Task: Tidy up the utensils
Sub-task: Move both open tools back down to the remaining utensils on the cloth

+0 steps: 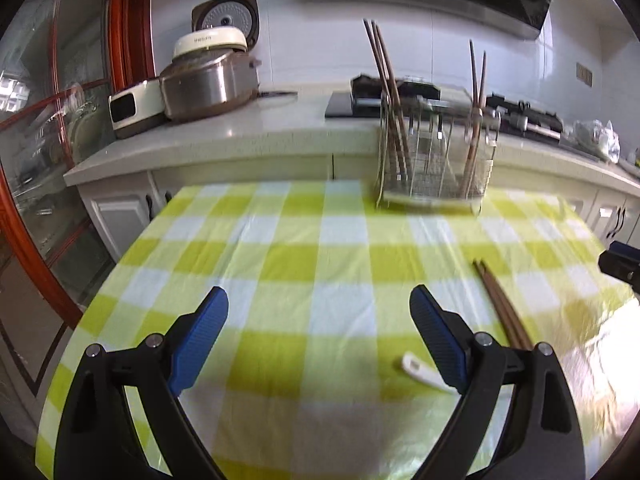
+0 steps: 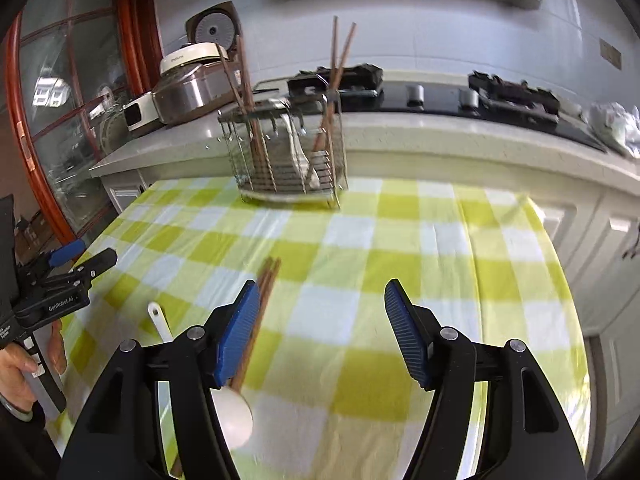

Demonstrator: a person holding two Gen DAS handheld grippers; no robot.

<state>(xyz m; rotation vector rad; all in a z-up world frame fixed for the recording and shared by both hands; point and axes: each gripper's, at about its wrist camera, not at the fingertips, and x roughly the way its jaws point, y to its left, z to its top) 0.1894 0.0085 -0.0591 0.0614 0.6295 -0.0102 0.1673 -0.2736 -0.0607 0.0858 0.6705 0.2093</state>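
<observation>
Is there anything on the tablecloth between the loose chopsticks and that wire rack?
Nothing: in the right wrist view, only bare checked tablecloth lies between the chopsticks and rack.

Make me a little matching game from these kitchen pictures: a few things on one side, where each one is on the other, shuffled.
Things:
1. white spoon
2. wire utensil rack
3. rice cooker
4. loose chopsticks

Places:
A. on the grey counter, lid open
B. flat on the checked cloth, beside the spoon
C. standing at the cloth's far edge, holding chopsticks
D. lying on the cloth, bowl toward the camera

Pairs: 1-D, 2-C, 3-A, 4-B
</observation>
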